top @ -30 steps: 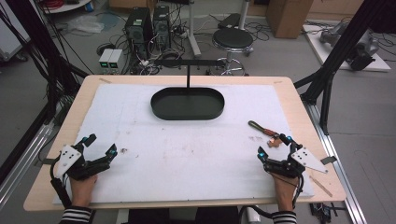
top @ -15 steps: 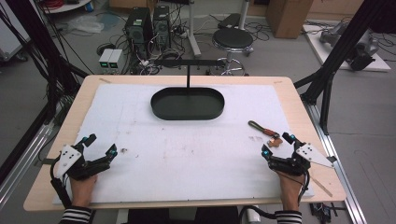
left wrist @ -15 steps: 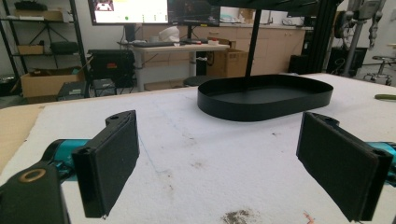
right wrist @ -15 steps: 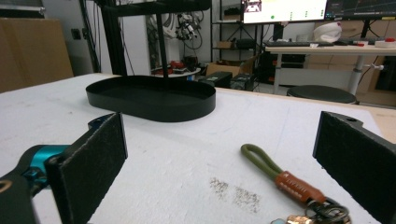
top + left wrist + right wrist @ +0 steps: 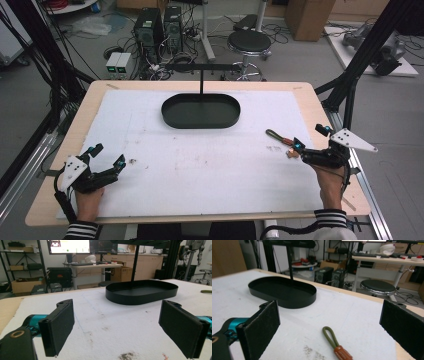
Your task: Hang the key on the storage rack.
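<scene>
Spreading wide, the jaws of the right gripper (image 5: 311,138) are held empty just behind a small olive-green cord loop with an orange-brown sleeve (image 5: 335,342), lying on the white foam-covered table (image 5: 210,165); the left gripper (image 5: 106,156) is likewise kept open near the front left; a black oval metal tray (image 5: 201,110) is seen farther back.

Black oval tray (image 5: 201,111) on a white mat (image 5: 200,165) over a tan table (image 5: 310,100); olive-green loop (image 5: 330,335) with orange-brown collar — black jaw pads, teal fittings, striped cuffs (image 5: 80,230).
</scene>
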Demonstrator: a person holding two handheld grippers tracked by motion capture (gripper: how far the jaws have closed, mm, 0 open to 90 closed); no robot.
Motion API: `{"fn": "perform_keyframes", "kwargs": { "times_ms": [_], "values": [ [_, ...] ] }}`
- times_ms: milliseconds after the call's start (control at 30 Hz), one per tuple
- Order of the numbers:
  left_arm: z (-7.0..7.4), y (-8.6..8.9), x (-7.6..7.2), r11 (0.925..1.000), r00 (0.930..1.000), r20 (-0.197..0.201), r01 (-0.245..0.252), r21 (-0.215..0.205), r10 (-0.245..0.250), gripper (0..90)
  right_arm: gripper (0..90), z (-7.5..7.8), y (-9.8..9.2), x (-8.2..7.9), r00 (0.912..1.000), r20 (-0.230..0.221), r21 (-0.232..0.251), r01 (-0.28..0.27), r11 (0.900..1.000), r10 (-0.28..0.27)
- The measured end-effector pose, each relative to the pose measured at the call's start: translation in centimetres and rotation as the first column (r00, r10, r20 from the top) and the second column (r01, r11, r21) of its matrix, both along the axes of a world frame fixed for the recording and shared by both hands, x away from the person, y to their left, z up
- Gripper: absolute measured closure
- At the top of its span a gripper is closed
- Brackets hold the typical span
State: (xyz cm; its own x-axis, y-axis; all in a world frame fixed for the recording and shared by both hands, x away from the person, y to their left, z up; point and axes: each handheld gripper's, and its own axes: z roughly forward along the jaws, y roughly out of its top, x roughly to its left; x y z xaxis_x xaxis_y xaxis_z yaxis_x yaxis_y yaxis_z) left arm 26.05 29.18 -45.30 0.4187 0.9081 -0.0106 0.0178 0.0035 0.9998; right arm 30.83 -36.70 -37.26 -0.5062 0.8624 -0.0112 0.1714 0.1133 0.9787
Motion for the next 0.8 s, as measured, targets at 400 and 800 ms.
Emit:
{"fn": "perform_keyframes", "kwargs": {
  "times_ms": [400, 800],
  "values": [
    [0.0, 0.0, 0.0, 1.0000, 1.0000, -0.002, 0.000, 0.006, 0.000, 13.6, 1.9, 2.1, -0.4, 3.6, 0.9875, -0.145, -0.190, -0.090, 0.978, 0.062],
    [0.0, -0.1, 0.1, 0.9999, 1.0000, -0.005, -0.003, 0.016, 0.003, 13.7, 1.9, 3.8, 0.3, 8.0, 0.9422, -0.309, -0.330, -0.234, 0.914, 0.129]
  ]
}}
